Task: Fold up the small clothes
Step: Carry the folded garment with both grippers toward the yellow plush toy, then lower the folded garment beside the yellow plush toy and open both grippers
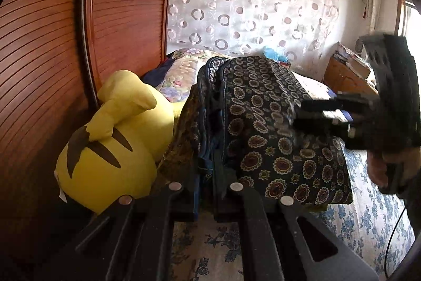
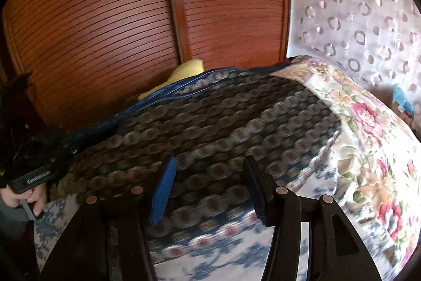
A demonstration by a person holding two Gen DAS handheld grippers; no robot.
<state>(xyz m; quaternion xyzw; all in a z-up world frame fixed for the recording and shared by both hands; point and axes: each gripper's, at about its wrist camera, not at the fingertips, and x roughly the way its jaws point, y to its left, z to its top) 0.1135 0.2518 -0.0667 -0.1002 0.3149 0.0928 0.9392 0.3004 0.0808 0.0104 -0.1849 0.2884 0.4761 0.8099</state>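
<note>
A dark navy garment (image 1: pixel 276 123) with a round medallion print and a blue waistband lies bunched on the bed. My left gripper (image 1: pixel 206 199) is shut on its near edge, and the fabric runs up from between the fingers. In the left wrist view my right gripper (image 1: pixel 310 115) is a blur over the garment's right side, held by a hand (image 1: pixel 386 170). In its own view the right gripper (image 2: pixel 210 191) stands open just above the garment (image 2: pixel 210 117). The blue pad (image 2: pixel 163 191) and the other finger are wide apart and not pressing on the cloth.
A yellow plush toy (image 1: pixel 110 149) lies left of the garment against brown slatted wardrobe doors (image 1: pixel 52 44). A flowered quilt (image 2: pixel 368 136) is heaped at the far right. The sheet (image 1: pixel 368 215) is white with blue flowers. A wooden nightstand (image 1: pixel 344 75) with books stands by the curtain.
</note>
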